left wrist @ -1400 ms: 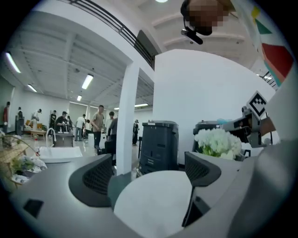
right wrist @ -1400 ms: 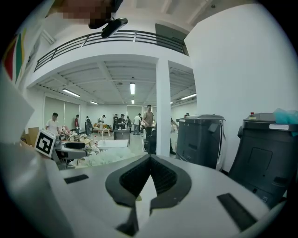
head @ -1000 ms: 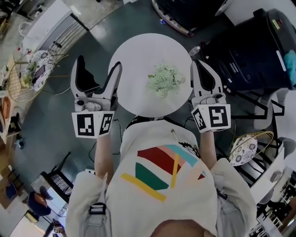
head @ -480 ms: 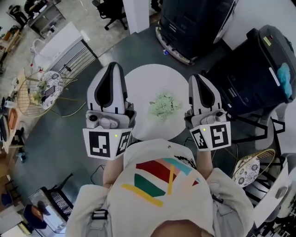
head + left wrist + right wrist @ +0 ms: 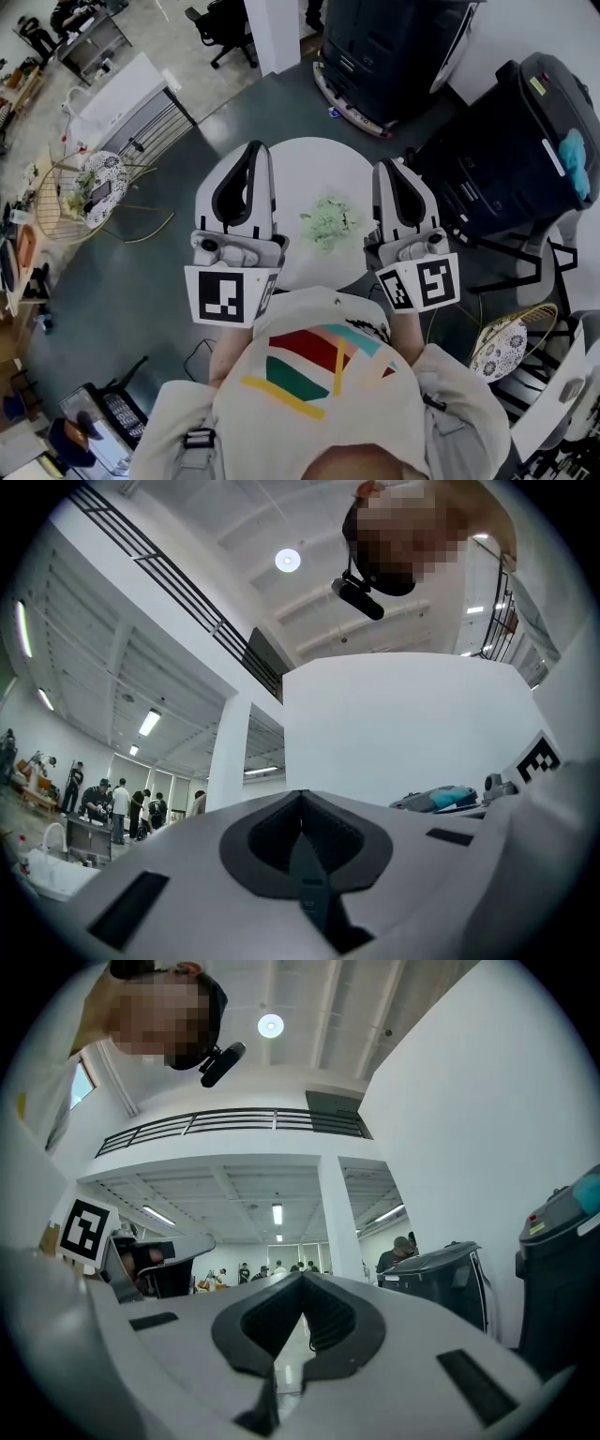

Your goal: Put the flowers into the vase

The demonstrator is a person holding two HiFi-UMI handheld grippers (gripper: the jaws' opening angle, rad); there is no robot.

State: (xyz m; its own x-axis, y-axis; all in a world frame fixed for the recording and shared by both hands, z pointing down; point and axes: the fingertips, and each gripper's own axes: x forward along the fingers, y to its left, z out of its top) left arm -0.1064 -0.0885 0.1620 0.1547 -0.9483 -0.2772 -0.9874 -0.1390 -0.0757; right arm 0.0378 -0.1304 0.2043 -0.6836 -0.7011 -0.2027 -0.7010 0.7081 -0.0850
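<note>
shirt (image 5: 375, 412): loose pale cream top with slanted bars of red, dark green, yellow, light blue and peach across the chest
strap (image 5: 195, 437): grey webbing with a black buckle, by the left sleeve
head camera (image 5: 358, 597): small black unit on a black mount
left gripper (image 5: 257, 150): smooth white shell, black lining round the jaws, dark ribbed pads
right gripper (image 5: 388, 169): same white shell and black lining
marker cubes (image 5: 228, 295): white faces printed with black square patterns, one on each gripper
</note>
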